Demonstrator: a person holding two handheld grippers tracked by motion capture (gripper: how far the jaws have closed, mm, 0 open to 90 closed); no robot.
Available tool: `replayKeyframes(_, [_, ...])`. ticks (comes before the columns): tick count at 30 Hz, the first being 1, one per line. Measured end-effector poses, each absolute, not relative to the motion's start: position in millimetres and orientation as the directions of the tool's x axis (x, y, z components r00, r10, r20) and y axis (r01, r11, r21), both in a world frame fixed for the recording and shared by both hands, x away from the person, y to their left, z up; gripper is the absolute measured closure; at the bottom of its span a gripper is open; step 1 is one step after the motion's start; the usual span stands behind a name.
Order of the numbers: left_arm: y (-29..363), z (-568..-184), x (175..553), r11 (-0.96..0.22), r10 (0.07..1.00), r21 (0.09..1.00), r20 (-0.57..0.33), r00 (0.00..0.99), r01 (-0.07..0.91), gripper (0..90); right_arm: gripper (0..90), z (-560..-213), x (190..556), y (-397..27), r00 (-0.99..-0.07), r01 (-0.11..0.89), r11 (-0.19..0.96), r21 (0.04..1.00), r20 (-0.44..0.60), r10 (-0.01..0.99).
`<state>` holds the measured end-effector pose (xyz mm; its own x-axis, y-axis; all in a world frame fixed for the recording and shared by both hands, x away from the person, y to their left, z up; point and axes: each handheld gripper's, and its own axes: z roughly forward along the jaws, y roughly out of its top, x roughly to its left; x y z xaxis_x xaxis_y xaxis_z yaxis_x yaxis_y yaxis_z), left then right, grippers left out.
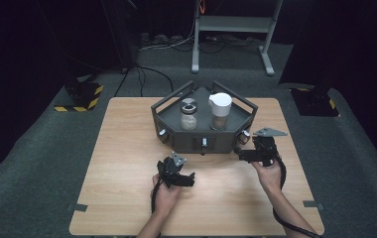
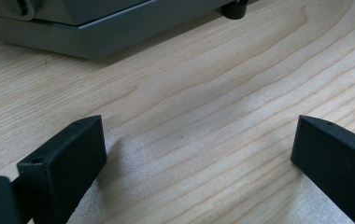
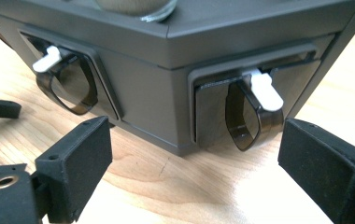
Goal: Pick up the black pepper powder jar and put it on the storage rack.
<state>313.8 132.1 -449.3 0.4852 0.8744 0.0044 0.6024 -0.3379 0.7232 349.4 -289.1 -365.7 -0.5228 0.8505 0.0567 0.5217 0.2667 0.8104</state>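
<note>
A dark grey angular station (image 1: 174, 121) stands mid-table, carrying a small glass jar (image 1: 188, 119) with a metal lid and a taller container with a white top (image 1: 220, 109). In the right gripper view its front faces carry two smoky translucent loop handles (image 3: 250, 121) (image 3: 70, 86), each under a white tab (image 3: 265, 91). My right gripper (image 1: 242, 150) (image 3: 194, 140) is open just in front of the right-hand handle, with nothing between its jaws. My left gripper (image 1: 189, 178) (image 2: 199, 130) is open low over the bare wood, short of the station's front edge (image 2: 96, 44).
The wooden table (image 1: 127, 148) has free room left and front of the station. One station foot (image 2: 235, 9) rests on the wood. A metal stand (image 1: 236, 29) and cables lie on the floor behind. Yellow-black weights (image 1: 80, 96) sit at the far left.
</note>
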Motion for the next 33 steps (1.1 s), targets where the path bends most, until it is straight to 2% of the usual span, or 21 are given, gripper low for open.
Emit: replayKeyframes(33, [132.1,-449.3,313.8,-0.337,0.875,0.723,0.004,0.485,0.603,3.3,10.7,-403.4,345.4,-278.5,-0.509,0.585,0.307,0.75,0.045,0.86])
